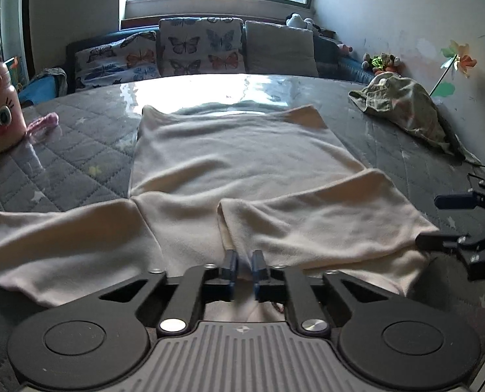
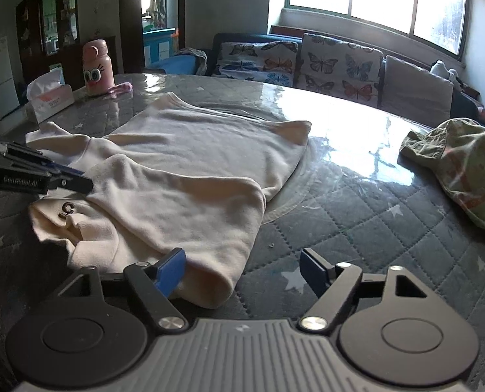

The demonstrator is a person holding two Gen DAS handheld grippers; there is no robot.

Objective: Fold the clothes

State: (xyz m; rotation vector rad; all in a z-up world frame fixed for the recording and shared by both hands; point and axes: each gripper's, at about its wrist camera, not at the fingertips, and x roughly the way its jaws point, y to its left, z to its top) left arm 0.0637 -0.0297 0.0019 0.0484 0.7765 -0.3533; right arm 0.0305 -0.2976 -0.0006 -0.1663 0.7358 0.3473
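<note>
A cream sweater point(image 1: 235, 150) lies flat on the table, hem toward the far side. One sleeve point(image 1: 314, 222) is folded across the body, and the other point(image 1: 56, 238) stretches out to the left. My left gripper point(image 1: 244, 266) is shut on the sweater's cloth at its near edge. In the right wrist view the left gripper point(image 2: 87, 181) bites into the cream sweater point(image 2: 190, 170) from the left. My right gripper point(image 2: 242, 271) stands open, its left finger against the folded shoulder point(image 2: 209, 271) and nothing pressed between the pads. The right gripper point(image 1: 444, 222) also shows at the sweater's right side.
The table point(image 2: 356, 215) has a grey quilted cover under clear plastic. A crumpled green garment point(image 1: 405, 111) lies at the far right. A pink bottle point(image 2: 97, 65), a tissue box point(image 2: 49, 99) and a small pink item point(image 1: 43, 124) sit at the far left. A sofa with butterfly cushions point(image 1: 200, 49) stands behind.
</note>
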